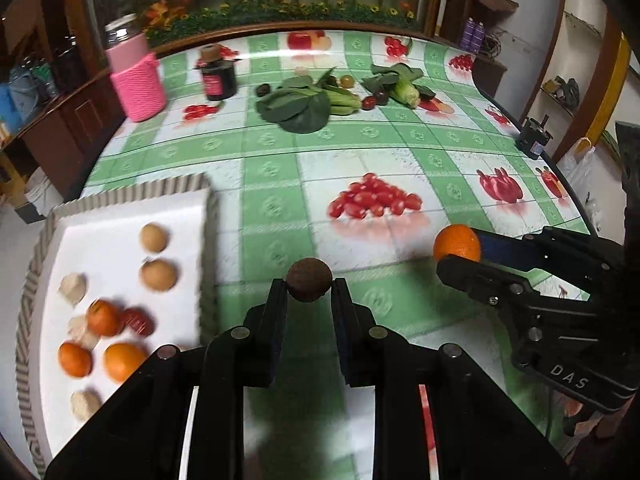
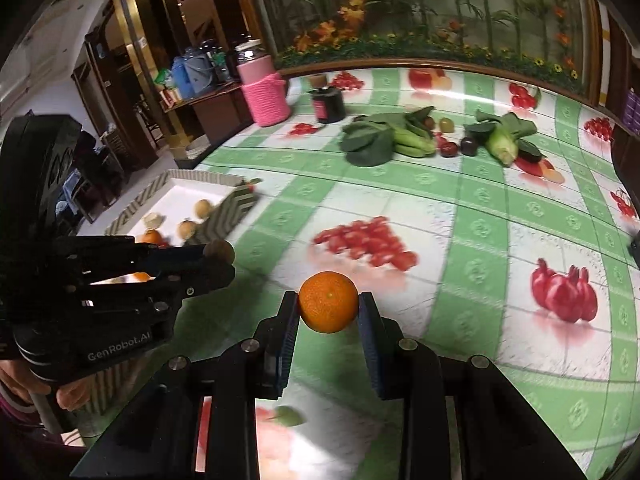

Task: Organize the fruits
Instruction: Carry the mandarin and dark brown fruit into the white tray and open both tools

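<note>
With the left hand-held gripper [image 1: 309, 292] clamped on a small brown fruit [image 1: 309, 280] and the right hand-held gripper [image 2: 329, 308] clamped on an orange [image 2: 329, 302] above the tabletop [image 1: 360, 152], carry both level toward the tray [image 1: 120, 208] at nine o'clock, releasing low among its fruit.

The tablecloth [image 1: 400, 152] is checked in green and white, printed with red cherry tomatoes and dark red pomegranates. At nine o'clock, the tray [image 1: 206, 240] has a white floor and a grey-and-cream zigzag rim, holding orange, tan and red fruits. The black left gripper [image 1: 309, 286] grips a dark brown round fruit [image 1: 309, 285]; the black right gripper [image 2: 329, 303] grips a bright orange tangerine [image 2: 329, 302]. At eleven o'clock stands a pink knitted bottle sleeve [image 1: 138, 88]; at twelve, dark green leafy vegetables [image 1: 298, 106].
</note>
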`<state>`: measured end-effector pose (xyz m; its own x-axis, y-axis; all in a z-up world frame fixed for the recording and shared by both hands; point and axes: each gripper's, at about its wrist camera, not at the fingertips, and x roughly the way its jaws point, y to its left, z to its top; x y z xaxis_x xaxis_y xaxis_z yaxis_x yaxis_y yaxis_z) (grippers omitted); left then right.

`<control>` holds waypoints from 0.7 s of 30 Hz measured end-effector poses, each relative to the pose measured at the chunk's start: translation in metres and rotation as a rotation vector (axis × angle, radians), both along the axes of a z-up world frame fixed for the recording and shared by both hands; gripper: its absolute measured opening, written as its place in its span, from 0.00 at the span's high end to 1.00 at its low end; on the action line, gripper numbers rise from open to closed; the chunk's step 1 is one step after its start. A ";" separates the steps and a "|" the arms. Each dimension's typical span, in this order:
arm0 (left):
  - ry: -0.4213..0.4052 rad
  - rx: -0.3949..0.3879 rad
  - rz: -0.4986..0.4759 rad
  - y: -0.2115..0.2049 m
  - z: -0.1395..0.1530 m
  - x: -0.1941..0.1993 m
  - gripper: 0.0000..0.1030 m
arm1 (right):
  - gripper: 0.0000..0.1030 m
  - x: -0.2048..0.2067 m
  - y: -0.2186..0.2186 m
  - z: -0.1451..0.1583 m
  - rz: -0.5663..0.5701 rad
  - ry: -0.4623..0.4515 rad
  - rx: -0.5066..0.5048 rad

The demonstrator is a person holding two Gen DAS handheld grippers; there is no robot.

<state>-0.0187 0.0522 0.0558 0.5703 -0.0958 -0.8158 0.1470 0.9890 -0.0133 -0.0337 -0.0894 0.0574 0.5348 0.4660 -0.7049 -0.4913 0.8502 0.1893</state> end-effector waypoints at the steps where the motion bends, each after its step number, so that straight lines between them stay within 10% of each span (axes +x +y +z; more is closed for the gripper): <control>1: -0.005 0.004 0.008 0.004 0.000 -0.005 0.81 | 0.70 -0.004 0.005 0.002 0.009 -0.003 0.000; 21: -0.057 0.017 0.173 0.098 0.007 -0.064 0.81 | 0.71 -0.057 0.102 0.013 0.182 -0.028 -0.027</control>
<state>-0.0824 0.1505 0.0623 0.6226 0.0209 -0.7823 -0.0251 0.9997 0.0068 -0.0903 0.0127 0.0706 0.4633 0.5380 -0.7042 -0.6420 0.7516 0.1518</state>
